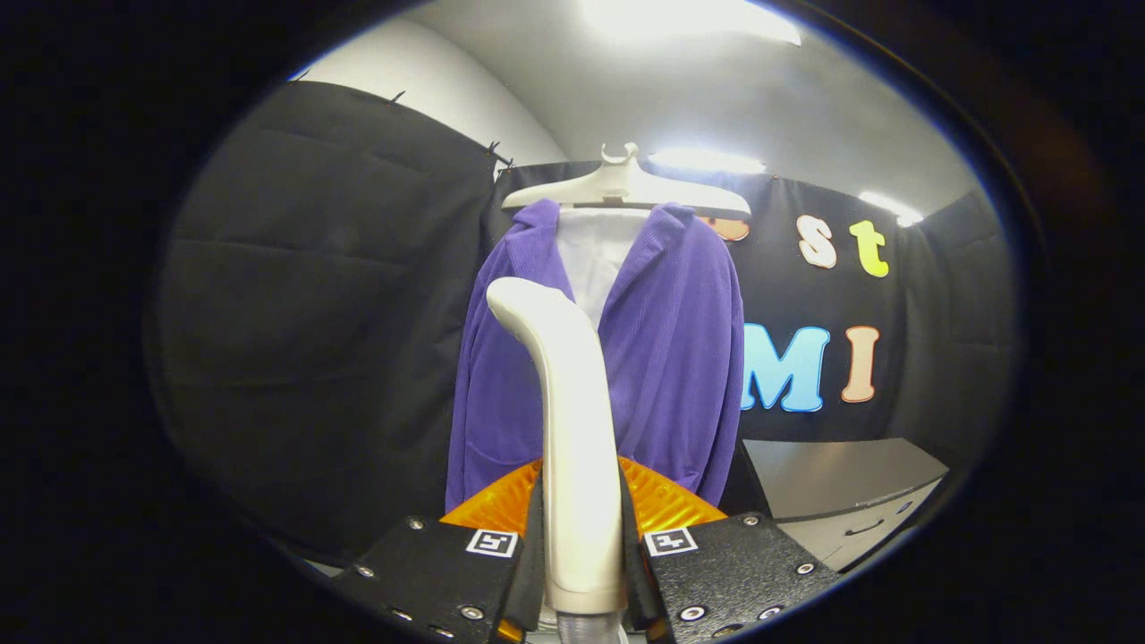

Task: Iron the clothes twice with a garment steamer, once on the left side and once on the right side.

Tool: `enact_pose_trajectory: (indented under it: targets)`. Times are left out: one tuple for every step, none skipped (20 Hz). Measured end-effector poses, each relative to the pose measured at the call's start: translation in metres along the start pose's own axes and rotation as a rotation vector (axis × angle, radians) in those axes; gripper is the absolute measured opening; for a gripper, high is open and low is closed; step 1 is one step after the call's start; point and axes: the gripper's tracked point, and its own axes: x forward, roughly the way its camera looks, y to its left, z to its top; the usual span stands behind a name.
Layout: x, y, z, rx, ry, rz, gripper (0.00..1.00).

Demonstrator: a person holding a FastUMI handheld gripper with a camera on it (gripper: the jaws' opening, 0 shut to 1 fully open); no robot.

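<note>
Booth wall (313, 313) of black cloth takes most of your frame, running from the left side across the back to the right. Above it, pale ceiling (716, 98) with bright light strips at top centre and upper right. Centre of frame: purple jacket (680, 358), ribbed fabric, hanging open-fronted on a white hanger (626, 190) whose hook sits just above the collar. A white shirt or lining (595, 255) shows in the V between the lapels. The jacket hangs straight, its hem dropping to the lower centre behind your gripper. Lower right of frame: a grey cabinet (841, 478) with a flat top and a drawer handle on its front, just right of the jacket hem and apart from it. Your gripper (583, 546) sits at bottom centre, and you have both fingers clamped on the white steamer handle (577, 447), one on each side, pressing on its lower shaft. The handle stands upright between the fingers, rises up the middle of the frame and bends toward the upper left at its rounded head, which overlaps the jacket's left front panel in your view; cannot tell if it touches the fabric. A grey hose end (586, 626) shows below the handle at the bottom edge. Each finger block carries a small square marker tag (492, 542).
</note>
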Motion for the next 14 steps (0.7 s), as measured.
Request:
enact_pose_trajectory:
  targets:
    - [0.007,0.004,0.012,0.007,-0.016,-0.009,0.37]
    - [0.013,0.01,0.025,0.011,-0.033,-0.012,0.37]
    - [0.018,0.017,0.036,0.01,-0.05,-0.017,0.37]
    - [0.023,0.023,0.047,0.003,-0.07,-0.023,0.37]
    - [0.029,0.028,0.057,-0.011,-0.091,-0.032,0.37]
    - [0.035,0.033,0.066,-0.027,-0.109,-0.043,0.37]
    - [0.042,0.038,0.073,-0.041,-0.121,-0.055,0.37]
    - [0.047,0.042,0.077,-0.048,-0.128,-0.067,0.37]
    - [0.053,0.045,0.08,-0.051,-0.127,-0.083,0.37]
    - [0.056,0.048,0.08,-0.055,-0.121,-0.11,0.37]
    - [0.06,0.05,0.079,-0.055,-0.115,-0.135,0.37]
    - [0.064,0.053,0.078,-0.055,-0.109,-0.147,0.37]
    - [0.071,0.058,0.076,-0.053,-0.104,-0.151,0.37]
    - [0.074,0.061,0.072,-0.052,-0.096,-0.158,0.37]
